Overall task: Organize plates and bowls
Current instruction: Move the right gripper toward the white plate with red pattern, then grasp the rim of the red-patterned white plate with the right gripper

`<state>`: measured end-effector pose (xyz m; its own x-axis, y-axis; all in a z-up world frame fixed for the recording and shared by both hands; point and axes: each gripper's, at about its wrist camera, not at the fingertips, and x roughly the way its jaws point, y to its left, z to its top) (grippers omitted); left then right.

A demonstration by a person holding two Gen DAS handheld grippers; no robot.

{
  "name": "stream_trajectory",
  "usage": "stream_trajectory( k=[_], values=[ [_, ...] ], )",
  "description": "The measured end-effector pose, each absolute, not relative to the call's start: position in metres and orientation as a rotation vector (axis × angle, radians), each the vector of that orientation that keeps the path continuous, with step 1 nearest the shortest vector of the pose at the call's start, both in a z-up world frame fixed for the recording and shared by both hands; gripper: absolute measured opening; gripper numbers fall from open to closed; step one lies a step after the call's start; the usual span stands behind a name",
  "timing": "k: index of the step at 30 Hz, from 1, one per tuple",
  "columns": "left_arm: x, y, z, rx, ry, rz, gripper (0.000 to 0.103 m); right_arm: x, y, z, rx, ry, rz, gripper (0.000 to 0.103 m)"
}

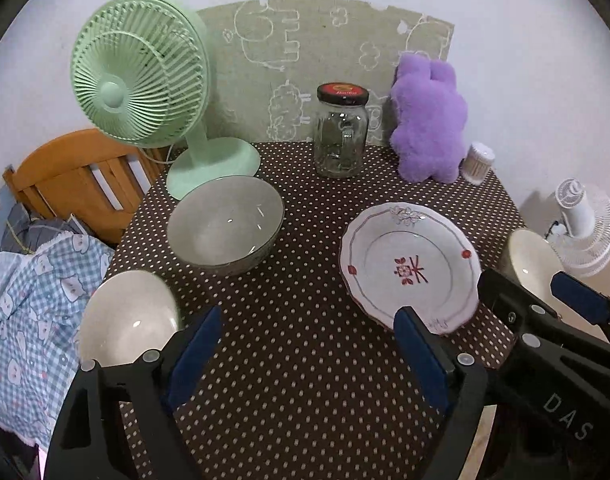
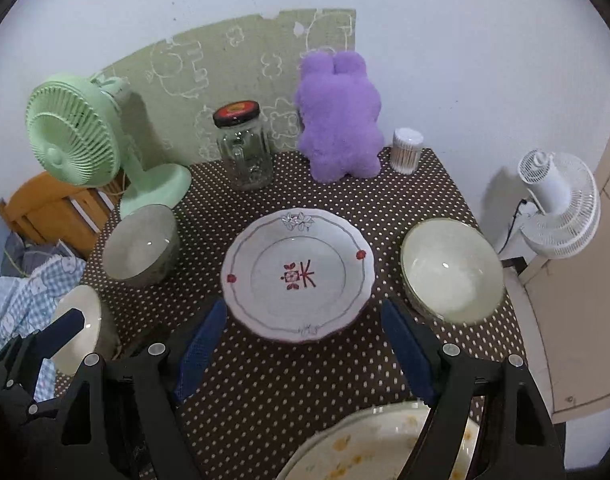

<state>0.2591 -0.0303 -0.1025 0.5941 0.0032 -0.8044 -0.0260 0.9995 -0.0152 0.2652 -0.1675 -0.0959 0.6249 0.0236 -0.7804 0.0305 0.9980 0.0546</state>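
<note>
Nearest the right wrist camera, a cream plate with yellow flower prints (image 2: pixel 369 444) is seen at the front edge of the brown white-dotted tablecloth (image 2: pixel 289 380), partly hidden behind the black frame of the right gripper (image 2: pixel 305 344), whose blue-padded jaws are held wide apart with nothing between them, above bare cloth just short of the scalloped white plate with a red motif (image 2: pixel 297 276). The left gripper (image 1: pixel 309 344) is likewise seen with its jaws apart and empty, over bare cloth between a small cream bowl (image 1: pixel 129 316) at the table's left edge and the scalloped plate. A pale green-white bowl (image 2: pixel 453 276) is set just right of that plate, and a grey ceramic bowl (image 1: pixel 225 224) farther back on the left. Behind these, a mint-green desk fan (image 1: pixel 141 72), a clear glass jar with a black and red lid (image 1: pixel 341 132), a purple plush toy (image 1: pixel 429 116) and a small toothpick holder (image 2: pixel 407 150) are lined up near the wall. A white fan (image 2: pixel 561 204) stands beyond the table's right side.
</note>
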Motion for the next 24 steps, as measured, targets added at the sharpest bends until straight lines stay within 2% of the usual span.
stream_trajectory(
  k=[15,24],
  values=[
    [0.315,-0.055,-0.167,-0.038,0.992,0.031,0.082,0.333,-0.195,-0.17,0.121,0.979,-0.032,0.075],
    [0.337,-0.066,-0.189,-0.041,1.014,0.025,0.078,0.35,-0.197,-0.187,0.095,0.964,-0.069,0.073]
  ],
)
